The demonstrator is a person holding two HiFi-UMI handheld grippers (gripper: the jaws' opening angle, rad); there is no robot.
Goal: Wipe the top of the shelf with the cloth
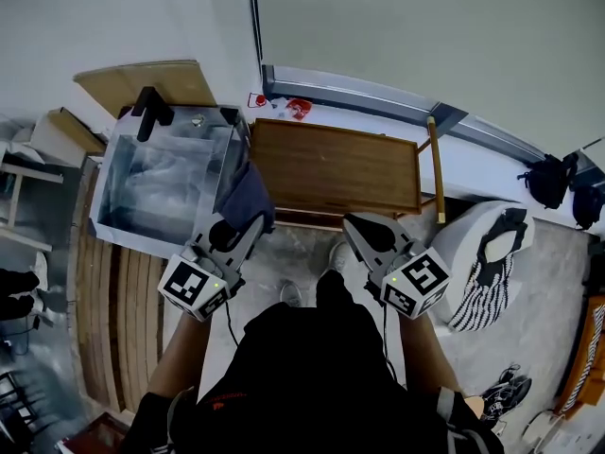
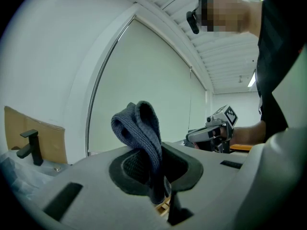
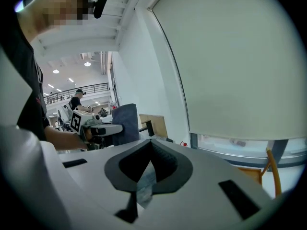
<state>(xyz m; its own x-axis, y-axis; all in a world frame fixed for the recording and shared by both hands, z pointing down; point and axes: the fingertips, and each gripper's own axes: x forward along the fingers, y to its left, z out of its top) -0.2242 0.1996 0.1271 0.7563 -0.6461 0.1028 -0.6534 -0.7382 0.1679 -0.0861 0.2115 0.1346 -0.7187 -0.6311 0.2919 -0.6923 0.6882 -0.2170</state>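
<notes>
The wooden shelf top (image 1: pixel 336 168) lies ahead of me and below both grippers. My left gripper (image 1: pixel 244 218) is shut on a blue-grey cloth (image 1: pixel 250 200), held up near the shelf's left front corner. In the left gripper view the cloth (image 2: pixel 140 128) stands folded out of the shut jaws of the left gripper (image 2: pixel 154 178). My right gripper (image 1: pixel 354 227) hovers in front of the shelf's front edge, shut with nothing in it. The right gripper view shows the right gripper (image 3: pixel 146 163) with its pads met, and the left gripper (image 3: pixel 103 127) with the cloth (image 3: pixel 124 121) off to the left.
A plastic-wrapped metal sink (image 1: pixel 165 183) with a black faucet (image 1: pixel 151 112) stands left of the shelf. A wooden post (image 1: pixel 436 164) rises at the shelf's right end. A white beanbag (image 1: pixel 473 244) with striped fabric, a black bag (image 1: pixel 548 178) and shoes (image 1: pixel 506 386) lie to the right.
</notes>
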